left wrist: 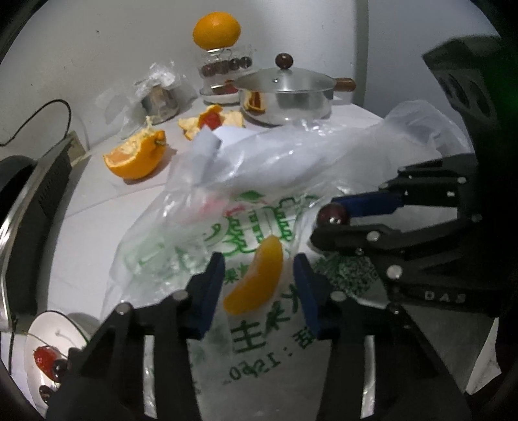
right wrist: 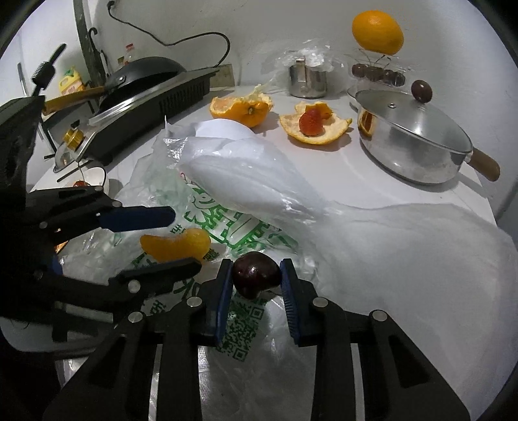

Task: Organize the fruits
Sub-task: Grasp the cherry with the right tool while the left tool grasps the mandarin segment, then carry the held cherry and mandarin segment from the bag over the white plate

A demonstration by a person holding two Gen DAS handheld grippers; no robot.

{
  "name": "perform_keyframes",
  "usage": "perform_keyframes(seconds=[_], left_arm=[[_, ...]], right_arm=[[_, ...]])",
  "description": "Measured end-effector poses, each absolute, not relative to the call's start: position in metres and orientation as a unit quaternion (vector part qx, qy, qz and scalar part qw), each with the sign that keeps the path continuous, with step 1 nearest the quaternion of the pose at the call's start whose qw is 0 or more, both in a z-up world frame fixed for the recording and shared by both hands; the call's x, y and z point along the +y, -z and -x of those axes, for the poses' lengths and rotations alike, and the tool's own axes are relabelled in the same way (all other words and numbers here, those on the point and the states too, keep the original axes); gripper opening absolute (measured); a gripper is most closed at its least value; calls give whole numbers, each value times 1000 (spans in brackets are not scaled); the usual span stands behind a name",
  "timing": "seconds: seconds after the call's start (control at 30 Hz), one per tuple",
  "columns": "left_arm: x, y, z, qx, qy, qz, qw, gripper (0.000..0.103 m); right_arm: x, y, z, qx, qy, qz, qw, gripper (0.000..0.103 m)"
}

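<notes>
An orange segment (left wrist: pixel 255 277) lies on a clear plastic bag with green print (left wrist: pixel 259 226). My left gripper (left wrist: pixel 259 285) is open, its blue pads either side of the segment without touching it. The right wrist view shows the segment (right wrist: pixel 176 243) between the left gripper's (right wrist: pixel 171 239) pads. My right gripper (right wrist: pixel 257 278) is shut on a dark cherry (right wrist: pixel 255 274), just right of the left one. The left wrist view shows the cherry (left wrist: pixel 333 213) at the right gripper's (left wrist: pixel 335 215) tips.
A half orange (left wrist: pixel 137 155), peel holding a strawberry (left wrist: pixel 212 119), a lidded steel pot (left wrist: pixel 288 94) and a stand with a whole orange (left wrist: pixel 217 29) sit at the back. A white bowl of cherries (left wrist: pixel 48 359) is at front left. A stove (right wrist: pixel 145 100) stands left.
</notes>
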State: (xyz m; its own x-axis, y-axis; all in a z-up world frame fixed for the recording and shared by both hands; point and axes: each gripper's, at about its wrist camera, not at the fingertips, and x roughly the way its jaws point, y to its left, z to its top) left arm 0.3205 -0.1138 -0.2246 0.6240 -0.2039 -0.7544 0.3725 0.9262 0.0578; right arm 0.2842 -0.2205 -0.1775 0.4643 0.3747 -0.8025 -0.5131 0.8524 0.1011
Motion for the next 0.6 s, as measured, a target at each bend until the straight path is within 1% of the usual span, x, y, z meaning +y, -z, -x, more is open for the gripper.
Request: perform_keyframes(seconds=[0.13,0.27,0.4,0.47,0.5,0.6], left_arm=[[-113,229,-326,415,174,-93,888,37],[-108,236,-332,433,180,-73,880,37],[-108,236,-334,433,183,-72,880,37],[-109,235,-334,432,186,-72,879,29],[-109,235,-332,432,186,-73,879,23],[-109,235,-329,430,187,-76,880,20]], right_arm=[[-221,179,-284,448,-259,74,852,31],[-220,179,-285,448,-261,76,852,31],[-220,179,-284,448,-260,74,852,31],[-220,179,-284,448,-260,74,852,31],[-221,179,-284,448,-259,74,853,31],[-221,178,-283,448,-258,74,853,31]])
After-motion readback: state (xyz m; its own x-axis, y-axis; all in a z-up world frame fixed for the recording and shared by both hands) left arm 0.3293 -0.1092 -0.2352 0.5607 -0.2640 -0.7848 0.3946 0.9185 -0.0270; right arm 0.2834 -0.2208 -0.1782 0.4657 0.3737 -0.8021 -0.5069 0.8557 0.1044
